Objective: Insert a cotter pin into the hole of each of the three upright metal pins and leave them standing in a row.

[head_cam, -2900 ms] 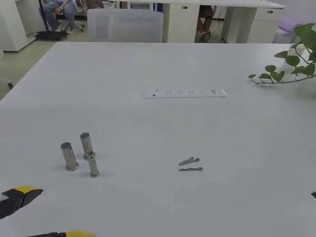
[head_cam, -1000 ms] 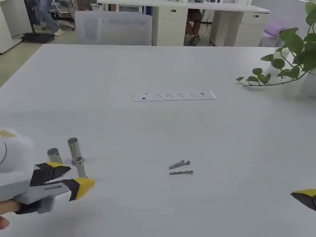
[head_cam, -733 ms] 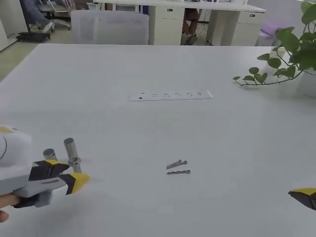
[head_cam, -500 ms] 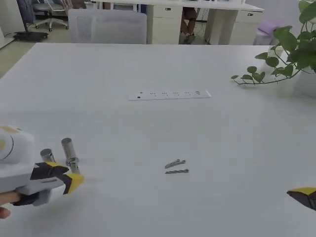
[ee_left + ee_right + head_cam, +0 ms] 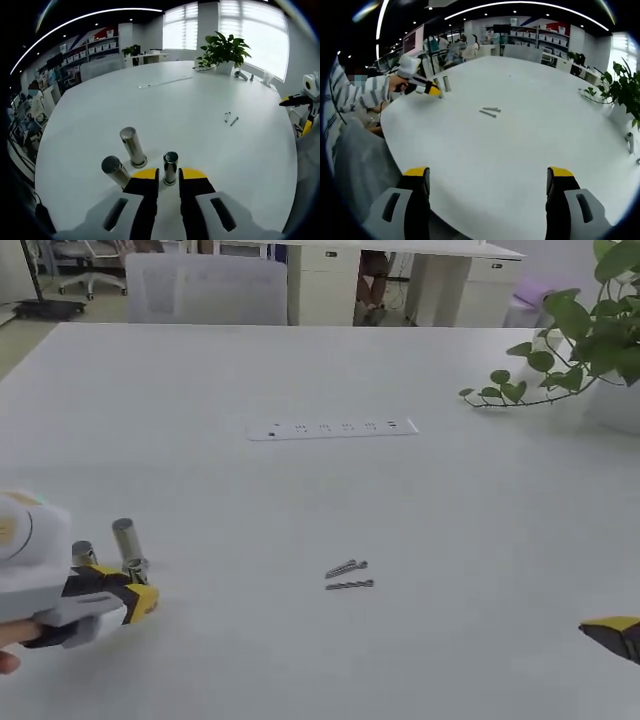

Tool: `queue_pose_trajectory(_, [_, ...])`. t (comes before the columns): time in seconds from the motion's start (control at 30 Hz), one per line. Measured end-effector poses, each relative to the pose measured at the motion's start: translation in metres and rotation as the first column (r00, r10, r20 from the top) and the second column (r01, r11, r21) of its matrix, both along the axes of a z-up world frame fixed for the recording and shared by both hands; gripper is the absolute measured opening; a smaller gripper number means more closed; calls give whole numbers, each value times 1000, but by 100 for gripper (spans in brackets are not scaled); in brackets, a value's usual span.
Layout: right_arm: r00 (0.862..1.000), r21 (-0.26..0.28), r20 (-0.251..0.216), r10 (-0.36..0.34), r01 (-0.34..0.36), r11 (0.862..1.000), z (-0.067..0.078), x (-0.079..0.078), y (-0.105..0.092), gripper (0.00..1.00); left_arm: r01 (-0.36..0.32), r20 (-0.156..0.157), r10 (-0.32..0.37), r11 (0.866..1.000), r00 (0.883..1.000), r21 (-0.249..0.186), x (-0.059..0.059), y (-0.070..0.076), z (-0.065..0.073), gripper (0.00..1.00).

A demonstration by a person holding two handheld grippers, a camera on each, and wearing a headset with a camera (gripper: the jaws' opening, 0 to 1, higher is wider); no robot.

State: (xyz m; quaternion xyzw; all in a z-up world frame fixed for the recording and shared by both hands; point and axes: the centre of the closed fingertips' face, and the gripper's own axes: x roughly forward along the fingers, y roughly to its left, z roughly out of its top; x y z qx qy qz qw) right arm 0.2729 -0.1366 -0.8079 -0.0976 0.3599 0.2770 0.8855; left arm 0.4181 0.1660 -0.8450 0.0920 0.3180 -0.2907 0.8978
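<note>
Left gripper (image 5: 170,175) has its jaws close around the nearest of three upright silver metal pins (image 5: 170,165), clamped or not we cannot tell, right gripper (image 5: 487,185) gapes empty, two thin cotter pins (image 5: 347,576) lie loose mid-table, so we judge insertions mostly remain.

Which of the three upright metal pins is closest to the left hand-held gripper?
The silver metal pin standing between the yellow tips of the left hand-held gripper; the other two stand outside its jaws.

right gripper (image 5: 612,633) cut off by head view's right edge, bases of pins (image 5: 123,538) hidden behind left gripper (image 5: 130,587), cotter pins (image 5: 347,576) too small for detail, plant (image 5: 580,330) cropped
</note>
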Motion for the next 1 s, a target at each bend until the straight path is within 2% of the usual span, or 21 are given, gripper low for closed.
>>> queue_pose_trajectory(0.3, [1000, 1, -6, 8, -8, 1000, -2, 0, 2, 97, -6, -21, 6, 1000, 1000, -6, 0, -1, -2, 8])
queue_pose_trajectory(0.6, [1000, 8, -7, 14, -14, 1000, -3, 2, 5, 97, -15, -11, 15, 1000, 1000, 11, 2, -2, -3, 7])
queue_pose_trajectory(0.9, [1000, 12, -12, 24, -24, 1000, -5, 3, 5, 97, -64, -43, 64, 998, 997, 4, -2, 0, -3, 7])
queue_pose_trajectory(1.0, [1000, 15, -6, 26, -26, 1000, -4, 4, 6, 95, -79, -38, 79, 997, 996, 0, -2, 1, 0, 7])
